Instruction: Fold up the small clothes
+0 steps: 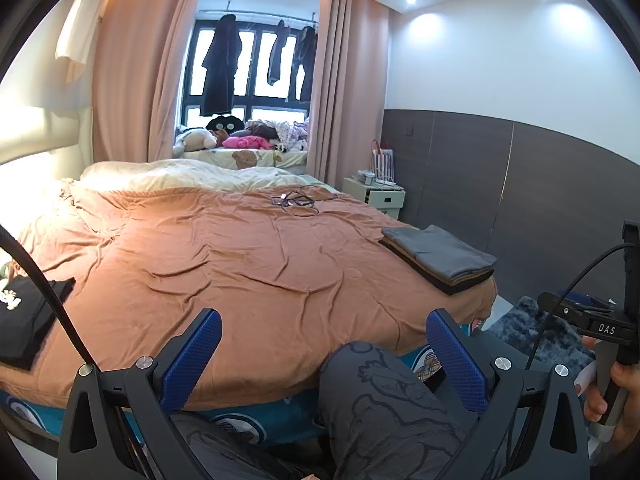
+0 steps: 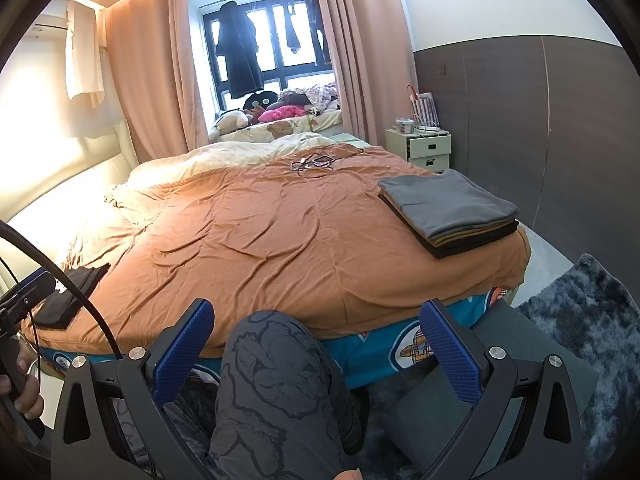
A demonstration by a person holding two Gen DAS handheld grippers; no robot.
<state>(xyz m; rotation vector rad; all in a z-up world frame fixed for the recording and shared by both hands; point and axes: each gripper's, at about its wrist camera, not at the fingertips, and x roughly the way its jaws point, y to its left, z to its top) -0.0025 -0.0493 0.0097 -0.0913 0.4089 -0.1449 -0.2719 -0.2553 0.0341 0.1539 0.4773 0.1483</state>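
**Between garments: both grippers empty at the near edge of the bed**

Left wrist view
- Left gripper (image 1: 324,344): jaws wide apart, nothing between them, held low over the person's knee (image 1: 384,392) just off the bed's near edge.
- Bed (image 1: 240,264) under an orange cover; its middle is bare of clothing.
- Folded stack (image 1: 438,258), grey piece on top, at the near right corner of the bed.
- Black garment (image 1: 28,320) at the near left corner; it looks roughly folded, though the lens edge blurs it. It bears a small white printed mark, not readable.
- Right-hand tool handle (image 1: 606,328) at the frame's right, lettered "DAS".
- Tangle of cables (image 1: 298,200) toward the far edge.

Right wrist view
- Right gripper (image 2: 316,332): jaws likewise apart and empty, low at the near edge.
- Same folded stack (image 2: 450,212) at the near right corner; black garment (image 2: 70,294) at the near left corner.
- No further writing legible.

Step judged: one piece is done and stacked, none is in hand. The next move likely calls for reaching to the black garment, drawing it to the bare middle and spreading it flat.
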